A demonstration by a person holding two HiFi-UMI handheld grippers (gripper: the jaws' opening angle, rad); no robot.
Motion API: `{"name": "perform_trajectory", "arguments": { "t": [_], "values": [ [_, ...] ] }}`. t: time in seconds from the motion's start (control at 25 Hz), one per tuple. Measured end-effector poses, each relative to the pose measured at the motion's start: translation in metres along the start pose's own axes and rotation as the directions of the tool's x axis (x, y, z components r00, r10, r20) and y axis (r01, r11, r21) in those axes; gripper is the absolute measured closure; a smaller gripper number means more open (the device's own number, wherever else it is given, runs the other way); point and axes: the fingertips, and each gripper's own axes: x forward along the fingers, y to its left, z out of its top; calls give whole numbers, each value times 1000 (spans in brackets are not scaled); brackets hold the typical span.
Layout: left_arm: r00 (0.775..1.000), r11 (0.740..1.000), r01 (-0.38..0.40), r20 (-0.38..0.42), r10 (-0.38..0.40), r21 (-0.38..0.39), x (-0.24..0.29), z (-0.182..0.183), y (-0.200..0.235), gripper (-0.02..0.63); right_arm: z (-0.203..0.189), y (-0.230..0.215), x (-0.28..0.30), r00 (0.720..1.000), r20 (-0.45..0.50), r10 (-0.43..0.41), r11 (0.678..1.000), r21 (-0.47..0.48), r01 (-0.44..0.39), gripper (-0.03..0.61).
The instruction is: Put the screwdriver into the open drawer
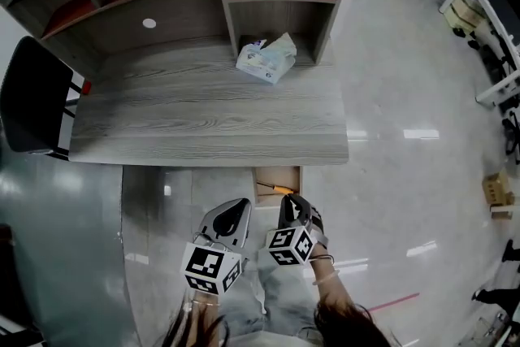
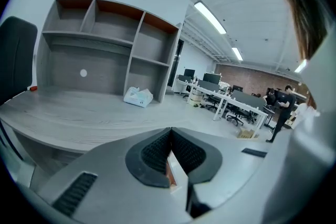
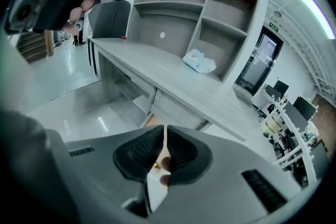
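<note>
Right tongs (image 1: 292,201) (closed, empty) just beside screwdriver (image 1: 275,188) in drawer (image 1: 277,174)

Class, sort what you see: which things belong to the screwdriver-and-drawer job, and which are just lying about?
Job:
screwdriver
drawer
left gripper
right gripper

Lying about:
white packet
chair

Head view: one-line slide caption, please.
Open drawer below the desk holds the screwdriver; left tongs and right tongs hover shut nearby.
</note>
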Motion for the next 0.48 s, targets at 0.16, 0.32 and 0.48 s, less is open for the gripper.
{"name": "perform_trajectory", "arguments": {
  "t": [0.16,0.32,0.48],
  "values": [
    [999,999,34,24,-35,22,-15,19,-8,597,20,-11,-29,998,40,-43,997,72,40,543],
    [997,996,68,39,-71,63,-29,35,-14,597,38,-19,-57,992,76,-101,988,126,91,545],
    [993,990,96,59,-102,102,-43,50,-20,597,53,-23,-82,984,108,-142,979,163,123,545]
  ]
}}
